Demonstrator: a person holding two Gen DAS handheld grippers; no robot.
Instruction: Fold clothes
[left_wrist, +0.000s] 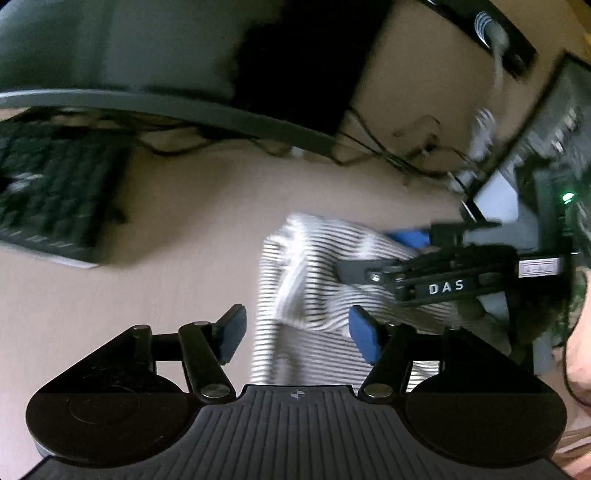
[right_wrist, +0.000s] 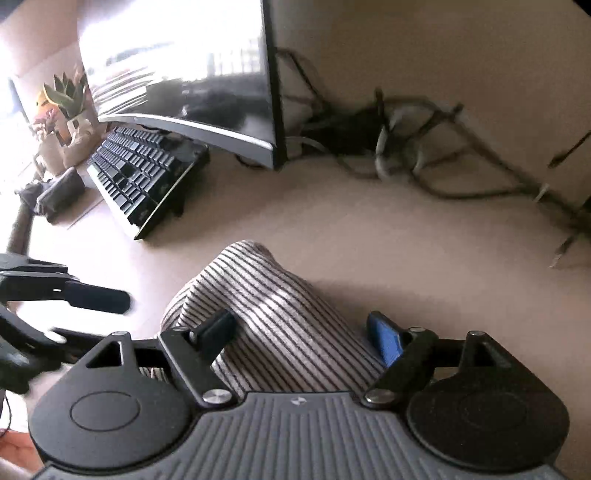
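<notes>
Left wrist view: striped garment (left_wrist: 314, 273) lies bunched on the beige desk (left_wrist: 177, 206), running from frame centre toward 6 o'clock. Left gripper (left_wrist: 297, 332) stands well open; cloth lies between the blue pads, neither visibly pressing on it. Nothing held. Right gripper (left_wrist: 384, 258) enters from 3 o'clock, lying over the cloth.

Right wrist view: right gripper (right_wrist: 304, 336) is also wide open, straddling the striped garment (right_wrist: 273, 314); the pads flank the fabric without pinching. Left gripper (right_wrist: 99, 295) sits at 9 o'clock, just beside the cloth.

Judgement on the step: the garment looks bundled and narrow, so a fold seems either just laid or about to be re-gripped. To do it well, pick a true hem or corner rather than a mid-fold ridge, and take both layers evenly.

Edges and room: open desk from 12 to 2 o'clock of the cloth. Keyboard (right_wrist: 144, 177) and curved monitor (right_wrist: 184, 81) crowd 10 to 11 o'clock; the cable tangle (right_wrist: 406, 147) lies at 1 o'clock, well apart. Both frames are motion-blurred.
</notes>
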